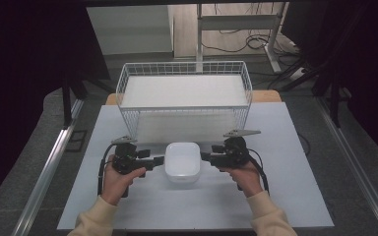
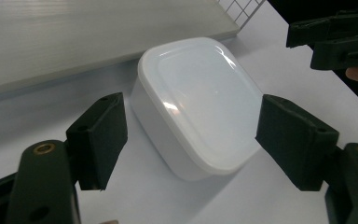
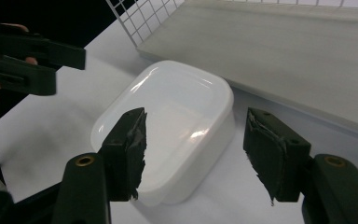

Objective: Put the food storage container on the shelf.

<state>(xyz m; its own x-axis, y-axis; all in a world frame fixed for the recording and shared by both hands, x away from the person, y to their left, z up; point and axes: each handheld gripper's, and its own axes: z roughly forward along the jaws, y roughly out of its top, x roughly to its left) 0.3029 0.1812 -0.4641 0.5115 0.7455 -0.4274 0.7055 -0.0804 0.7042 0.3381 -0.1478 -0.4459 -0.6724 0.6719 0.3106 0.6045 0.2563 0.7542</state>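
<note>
High view, left to right: left hand (image 1: 114, 183) in a cream sleeve holds the left gripper (image 1: 158, 160), black hard plastic with a grey three-cornered plate on top, pointing inward at a white container (image 1: 182, 162); right gripper (image 1: 205, 157) mirrors it from the other side, held by the right hand (image 1: 246, 178). Container is glossy smooth plastic, rounded-rectangle shape, lid on, sitting on the pale matte table (image 1: 128, 206) just in front of a white wire basket (image 1: 128, 78) with a flat white board in its bottom. Left gripper view adds what the overhead misses: jaws spread wide, released, with blocky dark pads (image 2: 98, 140), the container (image 2: 196, 107) lying between and beyond them, touching neither; the other gripper shows top right. Right gripper view: jaws likewise apart and empty, pads (image 3: 128, 149) with ragged, torn edges, the container (image 3: 168, 126) ahead, nearer the left pad in frame, contact not clear; basket mesh (image 3: 140, 18) and board edge behind it.
</note>
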